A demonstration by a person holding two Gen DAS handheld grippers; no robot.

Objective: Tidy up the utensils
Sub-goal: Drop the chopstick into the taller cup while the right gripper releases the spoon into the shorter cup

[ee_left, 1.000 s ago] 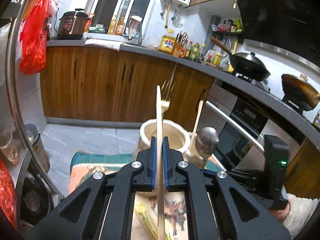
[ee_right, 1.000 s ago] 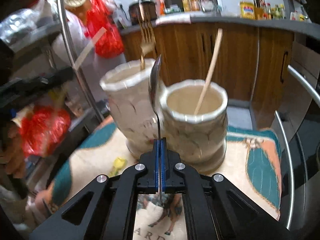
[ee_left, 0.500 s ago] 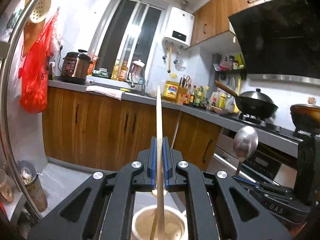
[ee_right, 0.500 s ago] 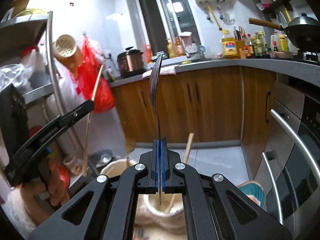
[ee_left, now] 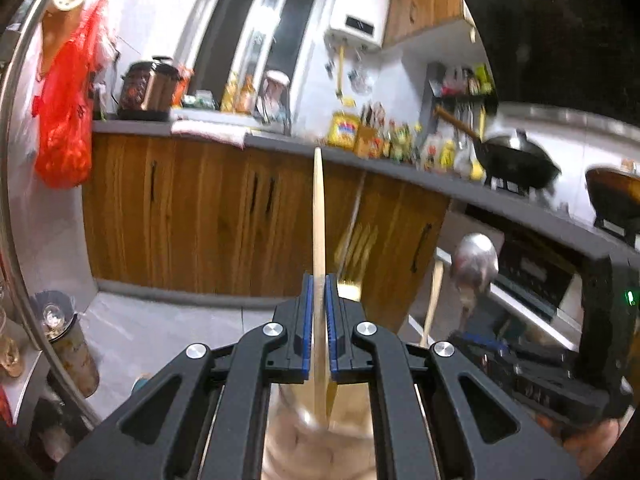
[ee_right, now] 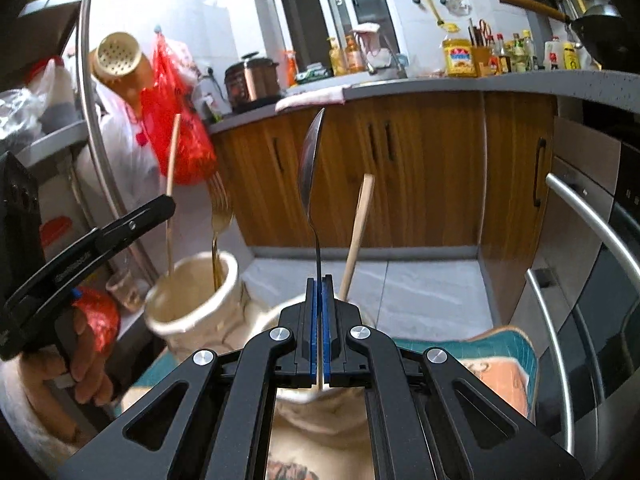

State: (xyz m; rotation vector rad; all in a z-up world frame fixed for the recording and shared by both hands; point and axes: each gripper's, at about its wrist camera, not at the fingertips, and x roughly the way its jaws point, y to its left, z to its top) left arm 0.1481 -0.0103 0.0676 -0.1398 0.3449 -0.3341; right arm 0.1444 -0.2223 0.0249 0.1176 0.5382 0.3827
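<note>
- Spoon (ee_right: 311, 168) stands upright, clenched in right gripper (ee_right: 319, 332) fingers above the nearer holder (ee_right: 320, 404); it should sink straight in.
- Left gripper (ee_left: 319, 320) fingers clamp a chopstick (ee_left: 318, 208) over the taller holder (ee_right: 192, 312); lower before releasing.

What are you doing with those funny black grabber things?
A person is sorting utensils with a gripper in each hand. The left gripper is shut on a wooden chopstick, held above a cream pot that already has a gold fork in it. The right gripper is shut on a metal spoon, held above a second pot with another chopstick inside.
</note>
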